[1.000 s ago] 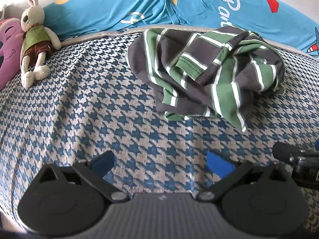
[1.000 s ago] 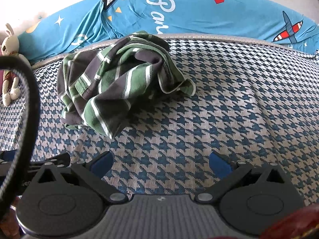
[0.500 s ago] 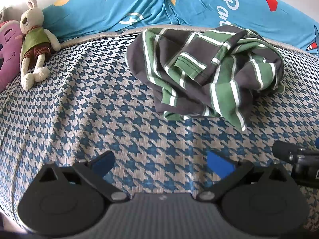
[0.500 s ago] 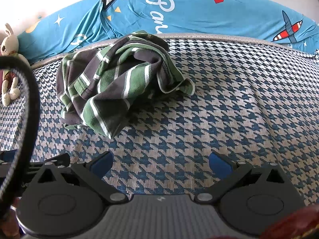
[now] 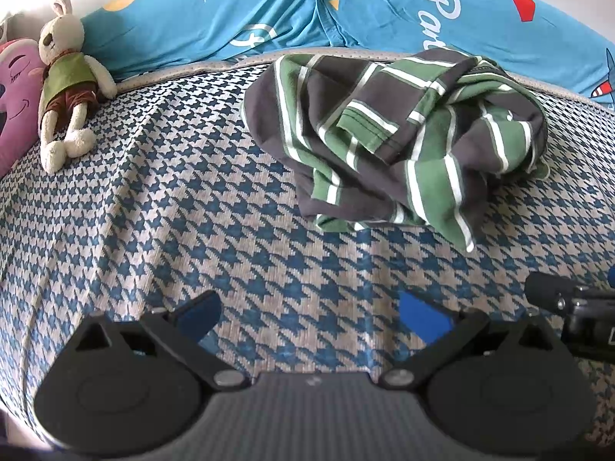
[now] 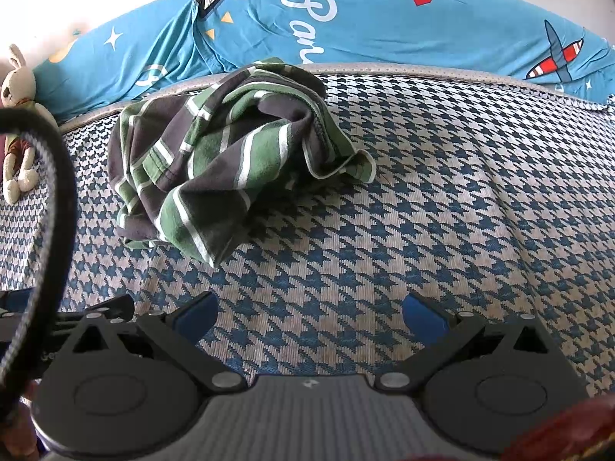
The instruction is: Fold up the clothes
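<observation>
A crumpled green, dark grey and white striped shirt (image 5: 399, 142) lies in a heap on the houndstooth bed cover (image 5: 173, 211), toward the far side. In the right wrist view the same shirt (image 6: 223, 157) sits left of centre. My left gripper (image 5: 309, 317) hovers open over bare cover, short of the shirt's near edge, with nothing between its blue pads. My right gripper (image 6: 309, 313) is open too, below and right of the heap, holding nothing. Part of the right gripper (image 5: 569, 303) shows at the left view's right edge.
A long blue printed pillow (image 5: 269, 19) runs along the back of the bed. A stuffed rabbit (image 5: 65, 77) and a pink plush (image 5: 15, 96) lie at the far left. A black cable (image 6: 57, 199) crosses the right view's left side.
Both views have shifted slightly: the shirt sits a little lower and left in the left view and a little right in the right view. Both grippers stay open and empty.
</observation>
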A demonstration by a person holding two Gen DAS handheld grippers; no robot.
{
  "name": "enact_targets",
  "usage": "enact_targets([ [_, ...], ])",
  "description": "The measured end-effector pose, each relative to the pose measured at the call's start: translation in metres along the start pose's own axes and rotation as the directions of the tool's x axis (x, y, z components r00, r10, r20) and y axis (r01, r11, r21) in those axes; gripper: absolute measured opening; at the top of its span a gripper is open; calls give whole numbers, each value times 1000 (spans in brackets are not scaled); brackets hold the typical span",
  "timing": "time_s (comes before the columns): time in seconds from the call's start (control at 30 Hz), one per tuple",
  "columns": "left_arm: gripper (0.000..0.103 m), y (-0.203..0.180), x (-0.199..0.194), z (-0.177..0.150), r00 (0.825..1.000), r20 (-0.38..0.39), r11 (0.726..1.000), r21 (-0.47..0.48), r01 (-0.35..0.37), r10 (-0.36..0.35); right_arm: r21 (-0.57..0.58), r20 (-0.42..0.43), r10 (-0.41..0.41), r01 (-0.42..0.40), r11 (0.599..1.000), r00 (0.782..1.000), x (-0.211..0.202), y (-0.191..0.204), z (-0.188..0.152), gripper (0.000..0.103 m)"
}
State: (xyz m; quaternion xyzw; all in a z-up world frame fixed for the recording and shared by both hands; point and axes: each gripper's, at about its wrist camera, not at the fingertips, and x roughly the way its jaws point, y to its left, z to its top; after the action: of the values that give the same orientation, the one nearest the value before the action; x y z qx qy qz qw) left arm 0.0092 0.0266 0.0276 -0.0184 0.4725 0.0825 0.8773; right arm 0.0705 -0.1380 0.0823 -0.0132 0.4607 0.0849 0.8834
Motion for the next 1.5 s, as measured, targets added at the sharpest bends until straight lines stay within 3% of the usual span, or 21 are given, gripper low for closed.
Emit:
enact_targets([
  [0.83,103,-1,-1,4,1000,16,1000,0,-24,24,-6,-6,0,0,1000,1000,0,0,-1,103],
  [1.07,102,-3,-4,5,999,44,1000,12,-6,6,-10,-12,13,-13,1000,1000,1,0,-1,86],
  [1.17,92,-8,-8,2,998,70,999,38,1,-3,-5,-21,24,-24,1000,999,1,-1,-1,78],
  [1.23,87,-10,-9,2,997,76,999,47,2,-5,-2,-22,27,-27,1000,999,2,-1,-2,65],
  [1.3,65,-10,-8,3,997,75,999,47,12,-15,-2,-20,26,-26,1000,999,2,-1,-1,57],
  [1.43,37,-10,-8,0,996,73,998,37,42,-45,-5,-21,47,-47,999,999,3,-1,-1,35],
  [1.47,21,-10,-7,0,996,72,998,38,49,-51,-8,-22,51,-51,999,998,3,-1,-1,30],
  [1.5,13,-10,-7,0,996,73,998,40,53,-56,-11,-24,55,-55,998,998,4,0,-1,17],
])
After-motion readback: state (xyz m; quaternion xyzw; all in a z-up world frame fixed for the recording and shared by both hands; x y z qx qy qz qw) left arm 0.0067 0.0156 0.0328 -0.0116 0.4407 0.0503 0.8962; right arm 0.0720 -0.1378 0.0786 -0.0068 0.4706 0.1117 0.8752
